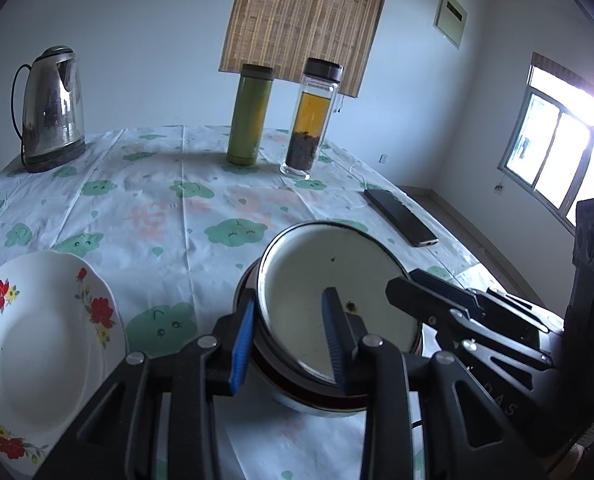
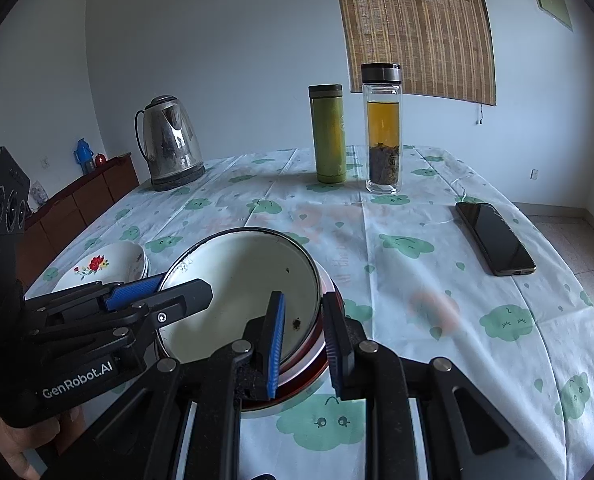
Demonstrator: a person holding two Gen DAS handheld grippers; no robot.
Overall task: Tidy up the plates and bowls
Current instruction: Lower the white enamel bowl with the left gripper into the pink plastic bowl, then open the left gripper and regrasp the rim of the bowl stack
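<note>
A white enamel bowl with a dark rim (image 1: 329, 280) sits nested in a red-banded bowl (image 1: 297, 380) on the table. My left gripper (image 1: 289, 336) straddles its near-left rim, one blue pad outside and one inside. My right gripper (image 2: 305, 340) straddles the right rim of the same enamel bowl (image 2: 241, 280), above the red-banded bowl (image 2: 309, 372); it also shows in the left wrist view (image 1: 417, 292). A white flowered plate (image 1: 37, 340) lies at the left, and in the right wrist view (image 2: 109, 266) it looks stacked.
A steel kettle (image 1: 53, 108), a green flask (image 1: 249, 116) and a glass tea bottle (image 1: 311, 120) stand at the back of the table. A black phone (image 2: 495, 238) lies at the right. The patterned tablecloth (image 2: 437, 280) covers the table.
</note>
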